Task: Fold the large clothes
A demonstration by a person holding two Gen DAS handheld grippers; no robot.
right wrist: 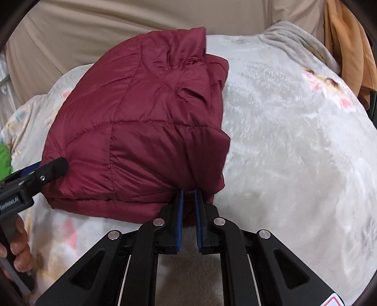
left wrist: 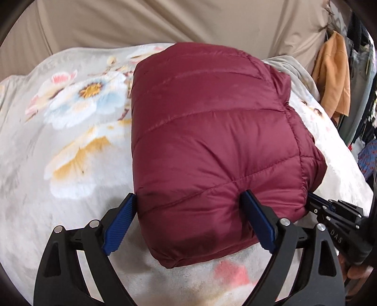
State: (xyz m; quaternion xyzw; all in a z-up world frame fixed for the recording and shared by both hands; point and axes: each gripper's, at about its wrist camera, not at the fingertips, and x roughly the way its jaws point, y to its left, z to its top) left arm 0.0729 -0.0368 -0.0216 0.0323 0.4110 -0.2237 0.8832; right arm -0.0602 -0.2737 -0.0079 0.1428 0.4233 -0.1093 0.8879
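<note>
A maroon quilted puffer jacket [left wrist: 212,141] lies folded into a thick bundle on a floral blanket [left wrist: 70,141]. It also shows in the right wrist view [right wrist: 141,131]. My left gripper [left wrist: 188,195] is open, its blue pads [left wrist: 120,221] straddling the bundle's near left corner. It shows from the side in the right wrist view [right wrist: 54,168], pressed against the jacket's left edge. My right gripper [right wrist: 188,191] is shut on the jacket's near right edge, with fabric pinched between the pads. It shows in the left wrist view [left wrist: 313,200] at the bundle's right corner.
The floral blanket [right wrist: 294,141] covers the whole surface. A beige sheet [left wrist: 165,21] hangs behind. Orange and dark clothes [left wrist: 334,75] hang at the far right. Something green [right wrist: 4,160] lies at the left edge.
</note>
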